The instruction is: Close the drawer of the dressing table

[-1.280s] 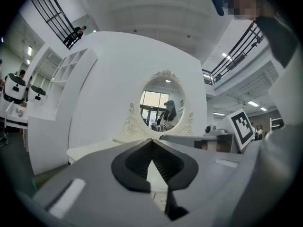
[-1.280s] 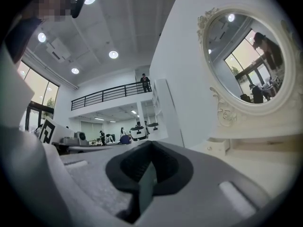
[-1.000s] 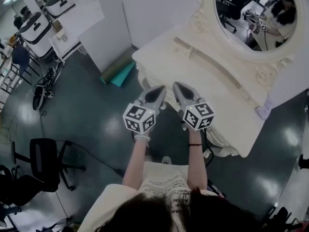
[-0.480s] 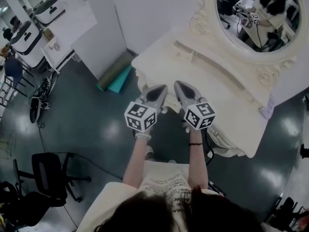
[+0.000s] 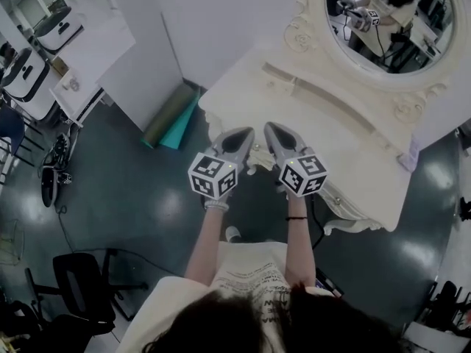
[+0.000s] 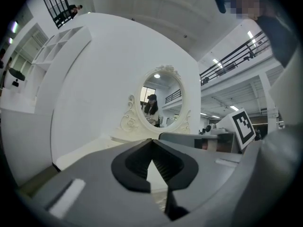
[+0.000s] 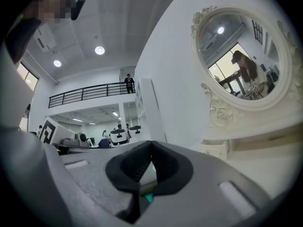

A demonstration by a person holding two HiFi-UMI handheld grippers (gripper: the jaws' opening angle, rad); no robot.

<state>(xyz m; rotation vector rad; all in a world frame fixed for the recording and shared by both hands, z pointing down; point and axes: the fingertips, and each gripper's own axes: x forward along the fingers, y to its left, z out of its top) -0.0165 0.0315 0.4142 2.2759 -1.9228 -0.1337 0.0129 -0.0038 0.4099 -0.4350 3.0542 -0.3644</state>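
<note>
The cream dressing table (image 5: 346,134) stands ahead of me with its oval mirror (image 5: 383,20) at the back. Both grippers are held level, side by side, with their tips at the table's front edge. The left gripper (image 5: 241,133) is shut with nothing between its jaws, and its tips also meet in the left gripper view (image 6: 151,140). The right gripper (image 5: 270,128) is likewise shut and empty (image 7: 151,142). A carved cream piece of the table's front (image 5: 257,159) shows between the two grippers. The drawer itself is hidden under the table top and the grippers.
A green and a teal rolled mat (image 5: 171,118) lie on the dark floor by a white partition (image 5: 147,43), left of the table. A black office chair (image 5: 81,285) and a floor cable (image 5: 140,254) are at lower left. White desks (image 5: 81,65) stand at far left.
Both grippers have moved together, side by side, a little closer to the table's front. The view has shifted with them. Both stay shut.
</note>
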